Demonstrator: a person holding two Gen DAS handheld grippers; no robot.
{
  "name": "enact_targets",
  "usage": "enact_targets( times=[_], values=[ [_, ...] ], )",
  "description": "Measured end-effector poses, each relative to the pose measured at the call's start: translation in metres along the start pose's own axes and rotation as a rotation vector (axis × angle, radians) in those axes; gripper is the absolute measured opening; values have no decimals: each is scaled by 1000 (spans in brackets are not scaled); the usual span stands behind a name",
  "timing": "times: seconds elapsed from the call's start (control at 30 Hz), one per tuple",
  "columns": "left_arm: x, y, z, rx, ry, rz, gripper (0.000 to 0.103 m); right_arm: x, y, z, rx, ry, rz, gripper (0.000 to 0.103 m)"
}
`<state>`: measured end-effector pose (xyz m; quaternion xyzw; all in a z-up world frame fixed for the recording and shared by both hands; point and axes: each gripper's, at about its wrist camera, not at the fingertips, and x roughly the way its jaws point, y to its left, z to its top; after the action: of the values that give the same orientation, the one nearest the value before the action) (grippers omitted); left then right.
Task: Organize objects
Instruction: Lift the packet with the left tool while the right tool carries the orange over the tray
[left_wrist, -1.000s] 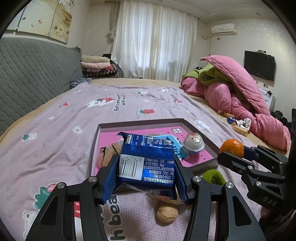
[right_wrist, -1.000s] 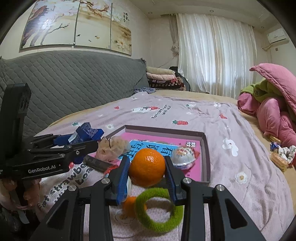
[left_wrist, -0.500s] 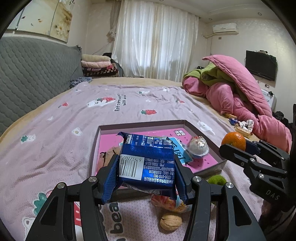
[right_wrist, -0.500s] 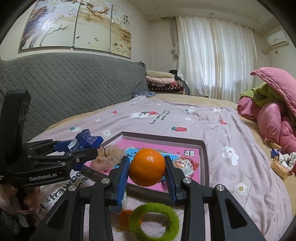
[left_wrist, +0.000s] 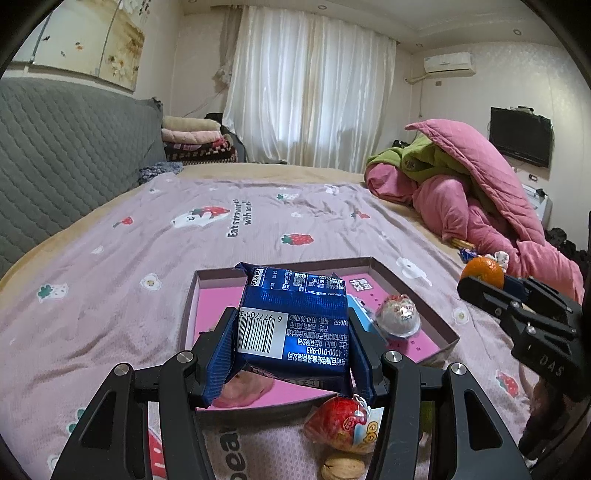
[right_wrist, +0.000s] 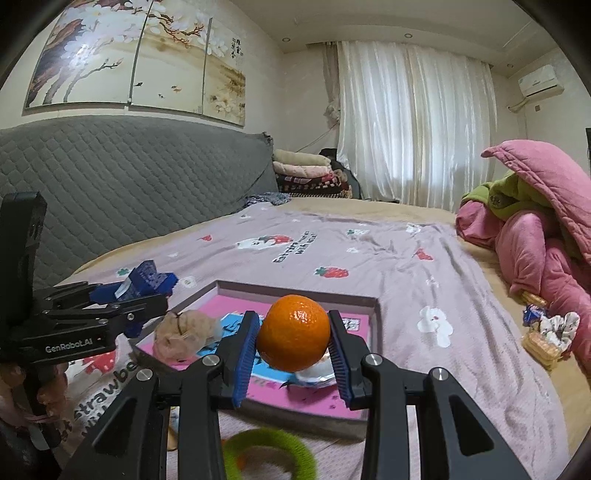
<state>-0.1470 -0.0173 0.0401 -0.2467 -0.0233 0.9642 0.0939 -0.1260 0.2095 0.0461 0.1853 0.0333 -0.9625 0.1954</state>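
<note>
My left gripper (left_wrist: 291, 332) is shut on a blue snack packet (left_wrist: 295, 325), held above the near edge of a shallow pink-lined tray (left_wrist: 436, 321) on the bed. My right gripper (right_wrist: 293, 343) is shut on an orange (right_wrist: 293, 332), which hangs over the tray's (right_wrist: 240, 287) near half. Each gripper shows in the other's view: the right gripper (left_wrist: 480, 291) with the orange (left_wrist: 482, 271), and the left gripper (right_wrist: 147, 295) with the packet (right_wrist: 147, 282). In the tray lie a foil-wrapped ball (left_wrist: 400, 317), a pinkish scrunchie (right_wrist: 184, 332) and a blue card (right_wrist: 229, 328).
On the bedspread in front of the tray lie a red-wrapped sweet (left_wrist: 343, 424), a walnut (left_wrist: 341, 470) and a green fuzzy ring (right_wrist: 269, 454). A pink quilt pile (left_wrist: 480, 192) lies at the right, a grey padded headboard (left_wrist: 55, 166) at the left, and snack wrappers (right_wrist: 546, 332) near the right bed edge.
Both grippers have moved forward and a little up toward the tray, each keeping its grip. The walnut and green ring have slid down the views, and the red-wrapped sweet has come into sight.
</note>
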Motion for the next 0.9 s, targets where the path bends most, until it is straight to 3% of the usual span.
enact_targets(
  times=[0.47, 0.9],
  values=[
    [11, 0, 22, -6, -34, -24, 57, 6, -18, 15, -33, -26, -54, 38],
    [31, -6, 11, 9, 40, -42, 57, 20, -21, 0, -25, 59, -56, 38]
  ],
)
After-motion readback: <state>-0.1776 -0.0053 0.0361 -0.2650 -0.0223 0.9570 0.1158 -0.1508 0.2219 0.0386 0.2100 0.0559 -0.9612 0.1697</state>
